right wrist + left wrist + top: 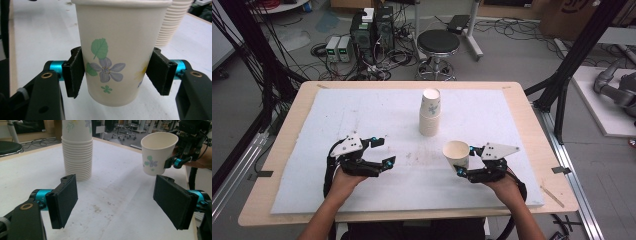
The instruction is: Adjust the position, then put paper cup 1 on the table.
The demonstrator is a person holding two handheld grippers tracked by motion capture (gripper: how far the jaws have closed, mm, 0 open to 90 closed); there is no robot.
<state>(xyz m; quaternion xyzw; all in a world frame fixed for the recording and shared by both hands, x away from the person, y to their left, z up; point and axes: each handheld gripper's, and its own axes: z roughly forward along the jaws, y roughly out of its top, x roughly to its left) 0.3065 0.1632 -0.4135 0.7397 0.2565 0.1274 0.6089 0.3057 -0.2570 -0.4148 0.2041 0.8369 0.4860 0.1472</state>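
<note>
On the pale mat (pixel 337 115) in the high view: a stack of paper cups (pixel 430 113) upright near the far middle, a single paper cup (pixel 456 153) in front of it and to the right, gripped at its side by the right gripper (pixel 464 161). Left gripper (pixel 382 152) well apart to the left, jaws spread wide, nothing between them. Beyond the wooden table (pixel 292 120), a round black stool (pixel 438 42) and tangled cables on the floor.

In the left gripper view: two flat black pads (pixel 65 200) wide apart over bare, faintly stained matting. Stack (pixel 77 150) ahead, ribbed by many rolled rims. Held cup (pixel 157 152) to the right, lifted clear of the mat and tilted a little, the other gripper (pixel 175 162) clamped on its wall.

In the right gripper view: cup (pixel 117 55) pinched between both pads low on its tapered body, base hanging free, rim at the top edge. Thin white paper, smooth, printed with a green leaf and a pale violet flower. Pads rough, felt-like.

Likely trouble from here: too hard a squeeze denting or creasing the thin wall; slipping down the taper through the low grip; tipping further while moving; knocking the tall, light stack, close behind the cup, if swung carelessly.
</note>
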